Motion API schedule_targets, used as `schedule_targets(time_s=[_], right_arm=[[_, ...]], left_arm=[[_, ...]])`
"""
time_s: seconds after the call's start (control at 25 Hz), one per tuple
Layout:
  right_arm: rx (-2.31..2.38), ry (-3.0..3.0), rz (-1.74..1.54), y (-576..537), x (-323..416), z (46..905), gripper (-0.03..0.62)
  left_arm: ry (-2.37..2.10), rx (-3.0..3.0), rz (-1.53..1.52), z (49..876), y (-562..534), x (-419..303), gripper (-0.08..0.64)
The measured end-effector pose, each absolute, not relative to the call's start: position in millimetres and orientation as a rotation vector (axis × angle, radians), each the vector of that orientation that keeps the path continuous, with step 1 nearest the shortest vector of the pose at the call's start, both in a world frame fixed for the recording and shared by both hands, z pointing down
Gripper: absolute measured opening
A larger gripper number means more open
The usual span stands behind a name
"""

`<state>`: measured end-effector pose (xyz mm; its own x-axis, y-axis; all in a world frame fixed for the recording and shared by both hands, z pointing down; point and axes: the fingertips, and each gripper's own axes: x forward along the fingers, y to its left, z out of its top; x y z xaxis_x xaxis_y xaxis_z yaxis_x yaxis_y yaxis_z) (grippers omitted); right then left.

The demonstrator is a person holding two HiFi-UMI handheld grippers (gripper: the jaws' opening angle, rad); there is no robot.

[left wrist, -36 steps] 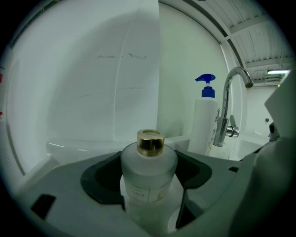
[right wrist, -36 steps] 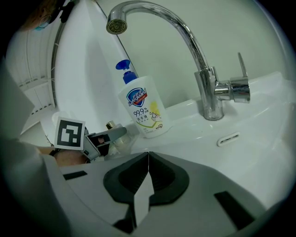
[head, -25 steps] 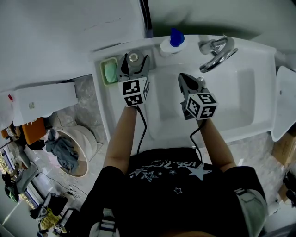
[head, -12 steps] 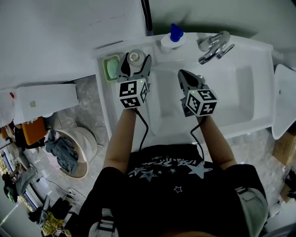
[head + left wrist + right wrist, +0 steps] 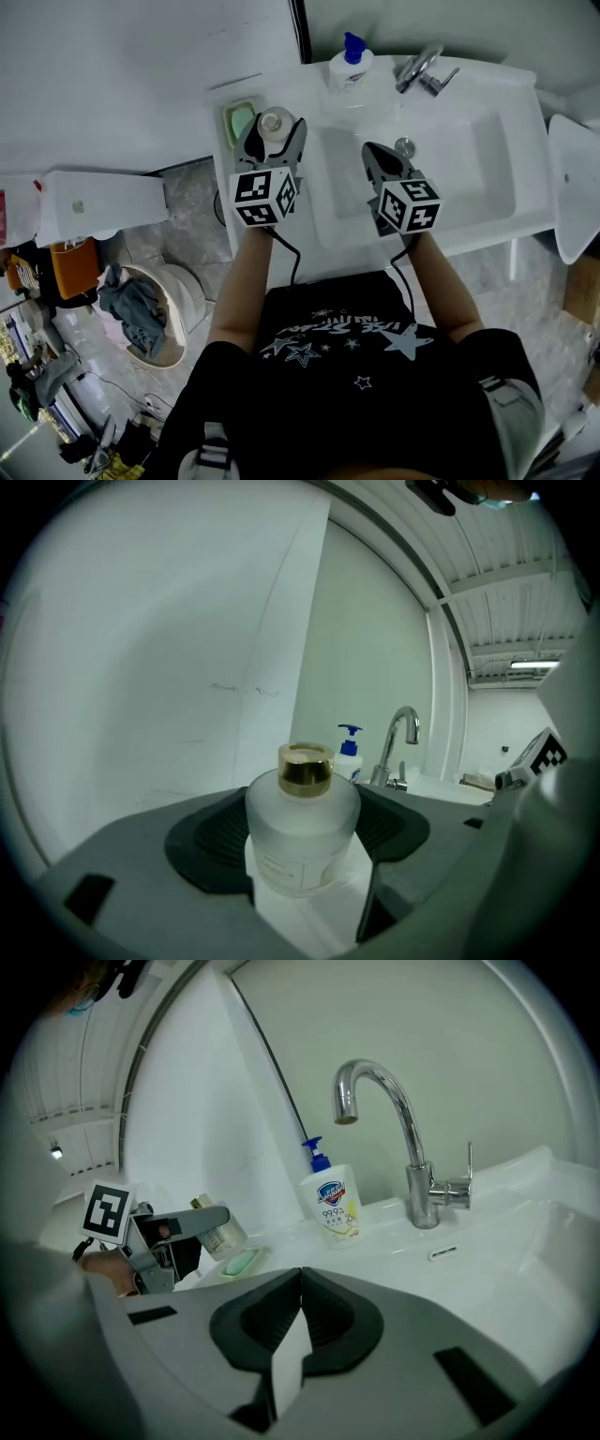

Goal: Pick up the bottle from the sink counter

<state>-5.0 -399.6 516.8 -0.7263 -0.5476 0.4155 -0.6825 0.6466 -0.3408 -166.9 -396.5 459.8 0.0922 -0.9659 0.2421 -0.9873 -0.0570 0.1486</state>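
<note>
A frosted round bottle [image 5: 302, 827] with a gold cap sits between the dark pads of my left gripper [image 5: 302, 860], which is shut on it. In the head view the bottle [image 5: 274, 122] is at the counter's left end, beside the soap dish, with the left gripper [image 5: 273, 139] around it. The right gripper view shows the bottle [image 5: 218, 1228] tilted in the left gripper [image 5: 161, 1237], above the counter. My right gripper [image 5: 377, 157] hovers over the sink basin [image 5: 469, 164]. Its jaws [image 5: 298, 1321] are shut with nothing between them.
A white soap dispenser [image 5: 349, 64] with a blue pump stands at the back of the counter, and a chrome faucet [image 5: 420, 67] is to its right. A green soap bar lies in a dish [image 5: 241, 122] at the far left. The wall runs behind.
The left gripper keeps its hold on the bottle and has risen a little toward the head camera. The right gripper has stayed shut over the basin. The head view has shifted.
</note>
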Motion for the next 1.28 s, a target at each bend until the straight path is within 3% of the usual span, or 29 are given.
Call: schedule_targets(time_s=[1.28], right_arm=[[1.258,-2.554,0.649,-156,-9,463,0.006]], left_arm=[[-1.718,2.249,0.061,433,-154,-180,0.318]])
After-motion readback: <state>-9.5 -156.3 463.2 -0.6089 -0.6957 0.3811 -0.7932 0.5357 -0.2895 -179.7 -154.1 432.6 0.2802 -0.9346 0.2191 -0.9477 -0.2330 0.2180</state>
